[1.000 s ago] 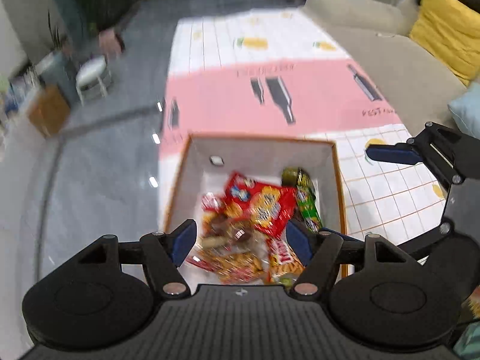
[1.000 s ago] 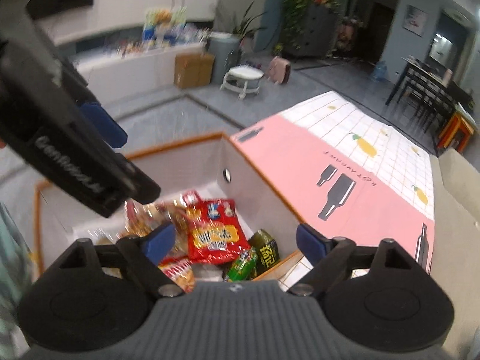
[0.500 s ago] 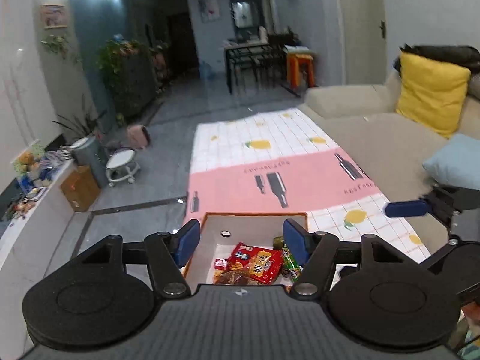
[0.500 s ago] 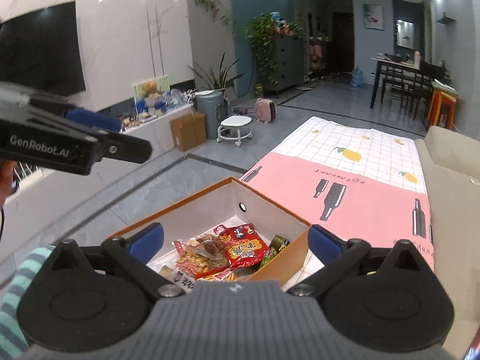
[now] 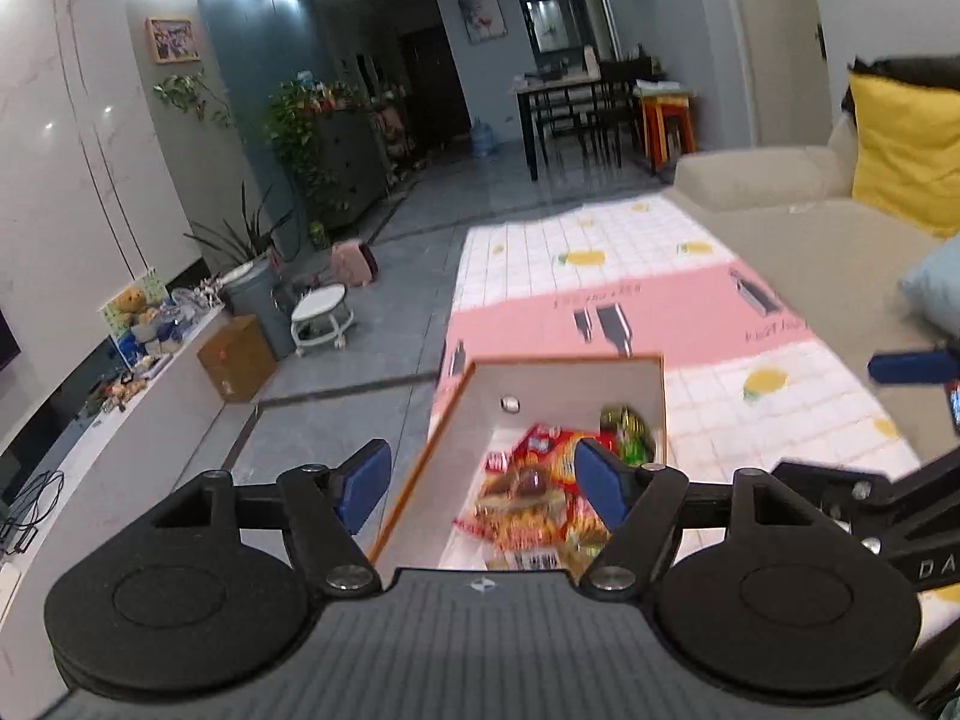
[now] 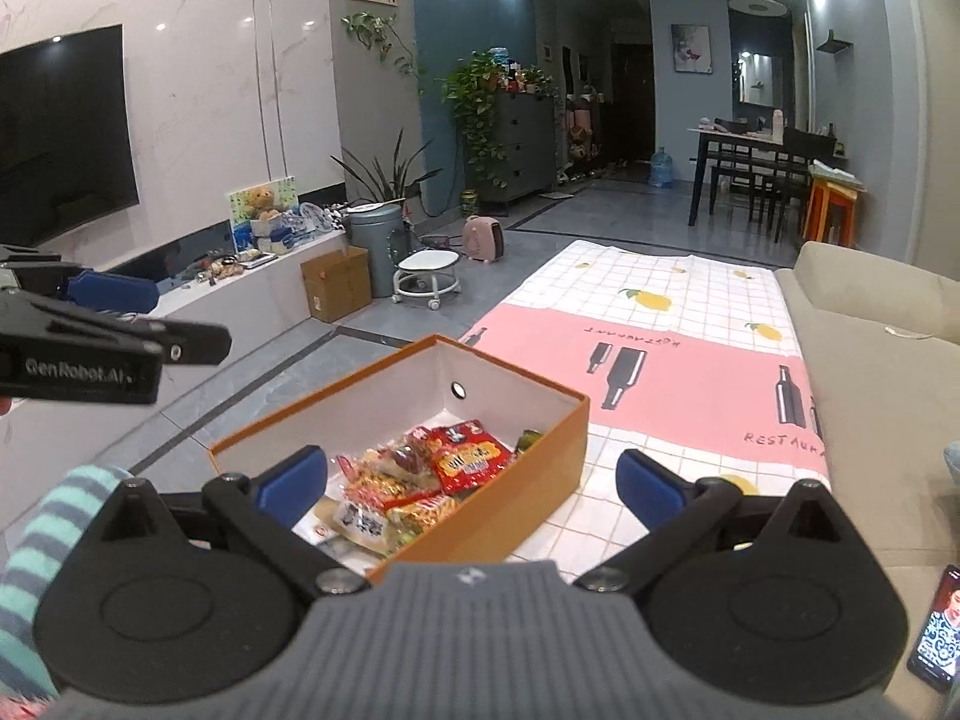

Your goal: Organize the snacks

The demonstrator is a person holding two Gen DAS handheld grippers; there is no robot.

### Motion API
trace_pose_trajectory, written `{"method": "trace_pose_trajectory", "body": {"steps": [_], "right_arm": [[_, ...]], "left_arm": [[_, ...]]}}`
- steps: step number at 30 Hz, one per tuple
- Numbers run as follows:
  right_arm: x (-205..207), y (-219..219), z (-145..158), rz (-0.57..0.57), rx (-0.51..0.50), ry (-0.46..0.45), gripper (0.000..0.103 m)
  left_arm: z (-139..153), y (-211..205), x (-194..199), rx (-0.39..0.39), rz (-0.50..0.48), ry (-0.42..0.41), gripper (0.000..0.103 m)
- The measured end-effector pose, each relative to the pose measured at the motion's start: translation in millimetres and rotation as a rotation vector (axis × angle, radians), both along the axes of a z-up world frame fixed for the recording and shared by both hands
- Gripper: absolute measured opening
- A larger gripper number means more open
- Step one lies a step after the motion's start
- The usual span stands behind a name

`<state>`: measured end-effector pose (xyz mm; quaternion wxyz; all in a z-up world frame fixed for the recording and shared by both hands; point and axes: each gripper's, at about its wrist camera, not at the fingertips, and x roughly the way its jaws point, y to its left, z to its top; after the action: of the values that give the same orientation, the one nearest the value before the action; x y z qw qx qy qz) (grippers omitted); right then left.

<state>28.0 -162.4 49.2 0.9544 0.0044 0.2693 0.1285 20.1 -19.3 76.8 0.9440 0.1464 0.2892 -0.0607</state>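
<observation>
An orange box (image 6: 510, 507) with white inner walls (image 5: 570, 390) stands on the patterned cloth and holds a heap of snack packets (image 6: 420, 480). A red packet (image 6: 471, 457) lies on top, and a green one (image 5: 627, 435) sits in the far corner. My left gripper (image 5: 483, 480) hovers above the box's near left side. Its jaws are opening with nothing between them. My right gripper (image 6: 471, 483) hangs above the box's near corner, wide open and empty. One of its blue fingers (image 5: 912, 367) shows at the right edge of the left wrist view.
The pink and white checked cloth (image 6: 660, 312) covers the floor beside a beige sofa (image 6: 870, 360). A phone (image 6: 939, 630) lies at the near right. A striped sleeve (image 6: 54, 516) shows at the left. A stool (image 6: 427, 276), bin and cardboard box (image 6: 336, 282) stand by the TV cabinet.
Both grippers have drawn back and up from the box, and their views have tipped from its inside toward the room. The right jaws have spread wider.
</observation>
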Motion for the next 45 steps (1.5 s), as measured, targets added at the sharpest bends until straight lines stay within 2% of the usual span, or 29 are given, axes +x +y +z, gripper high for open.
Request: {"method": "trace_pose_trajectory", "body": {"steps": [6, 14, 23, 45], "right_arm": [[0, 0, -14, -0.023, -0.053, 0.002, 0.099], [10, -1, -34, -0.028, -0.094, 0.051, 0.099], [12, -4, -41, -0.045, -0.083, 0.081, 0.099], [10, 2, -40, -0.033, -0.097, 0.076, 0.099]], "left_arm": [[-26, -6, 4, 0.035, 0.0, 0.066, 0.083], [-52, -10, 3, 0.013, 0.01, 0.153, 0.083], [-55, -6, 5, 0.006, 0.032, 0.195, 0.085], [-57, -5, 7, 0.015, 0.046, 0.214, 0.086]]}}
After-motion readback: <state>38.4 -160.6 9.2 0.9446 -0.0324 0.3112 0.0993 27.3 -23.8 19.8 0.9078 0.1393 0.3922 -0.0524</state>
